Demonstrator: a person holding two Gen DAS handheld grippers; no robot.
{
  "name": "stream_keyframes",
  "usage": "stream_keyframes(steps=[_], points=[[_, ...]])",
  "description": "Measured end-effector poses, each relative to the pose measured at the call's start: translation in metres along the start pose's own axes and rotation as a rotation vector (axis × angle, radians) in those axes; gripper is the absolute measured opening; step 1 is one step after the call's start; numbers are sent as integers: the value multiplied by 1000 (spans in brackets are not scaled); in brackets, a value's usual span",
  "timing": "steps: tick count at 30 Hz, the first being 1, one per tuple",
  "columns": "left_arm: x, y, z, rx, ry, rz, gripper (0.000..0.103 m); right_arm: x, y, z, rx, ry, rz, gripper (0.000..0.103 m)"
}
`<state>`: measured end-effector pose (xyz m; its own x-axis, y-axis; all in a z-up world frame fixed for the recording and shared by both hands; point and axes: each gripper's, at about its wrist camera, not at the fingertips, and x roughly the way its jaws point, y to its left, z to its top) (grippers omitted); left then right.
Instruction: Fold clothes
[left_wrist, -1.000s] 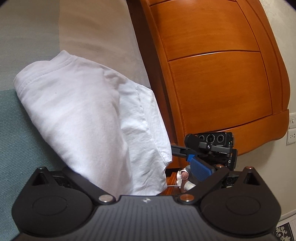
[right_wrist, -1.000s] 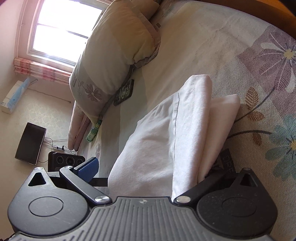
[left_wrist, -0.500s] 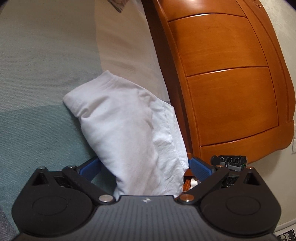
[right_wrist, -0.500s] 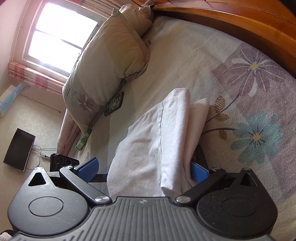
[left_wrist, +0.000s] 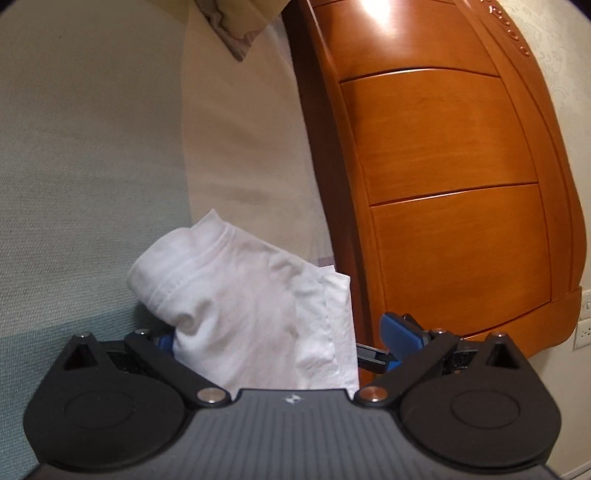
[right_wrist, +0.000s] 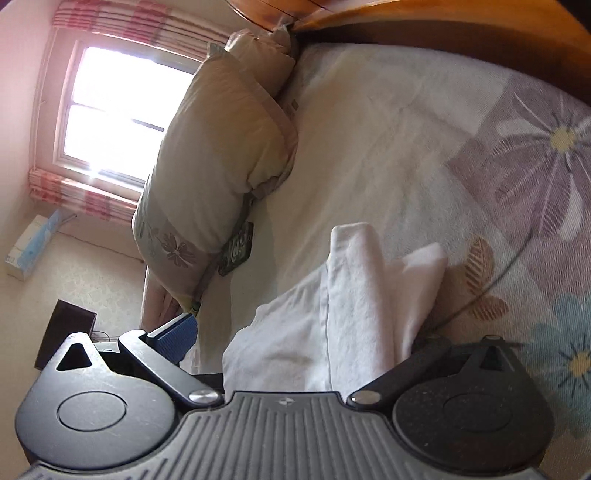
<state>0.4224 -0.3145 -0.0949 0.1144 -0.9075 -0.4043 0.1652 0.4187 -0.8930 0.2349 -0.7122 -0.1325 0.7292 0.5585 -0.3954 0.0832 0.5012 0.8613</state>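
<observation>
- The left gripper (left_wrist: 280, 336) has its two blue pads spread wide. The folded white garment (left_wrist: 251, 317) lies between them, and the right pad is not touching it.
- The right gripper (right_wrist: 299, 332) is spread wide too. Its left blue pad stands clear of the cloth. Its right finger is tucked under the folds, so I cannot tell if it touches.
- The folded white garment (right_wrist: 347, 314) rests on the bed (right_wrist: 406, 155), near the edge by the wooden bed board (left_wrist: 443, 184).
- A fat pillow (right_wrist: 221, 166) lies further up the bed, by the window (right_wrist: 118, 114).
</observation>
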Motion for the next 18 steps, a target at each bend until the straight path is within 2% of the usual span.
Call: stream_keyframes(steps=[2,3,6,8,9,10,13,15,17,18], points=[[-11,-13,2,57,-34,-11,101,-8,14,0,-87,-43,-8,103],[-16,-19,4,88,-52,-9,101,-14,22,-1,-130,-72,-51,103],[-33,-40,7,207,-113,93,101,-31,45,-6,-257,-140,-193,103],[-33,-53,0,292,-103,115,101,-35,59,-15,-350,-126,-219,103],[-33,-60,-3,335,-98,126,101,-33,65,-22,-385,-104,-204,103],[-32,-66,-7,376,-89,131,101,-31,71,-28,-422,-80,-189,103],[-7,-70,-28,448,16,76,102,-19,78,-55,-551,5,-177,103],[9,-66,-40,474,86,57,102,-5,70,-66,-591,53,-253,103],[19,-54,-46,481,116,96,102,1,54,-74,-596,82,-339,103],[23,-48,-49,484,130,115,102,-4,47,-77,-613,66,-323,102]])
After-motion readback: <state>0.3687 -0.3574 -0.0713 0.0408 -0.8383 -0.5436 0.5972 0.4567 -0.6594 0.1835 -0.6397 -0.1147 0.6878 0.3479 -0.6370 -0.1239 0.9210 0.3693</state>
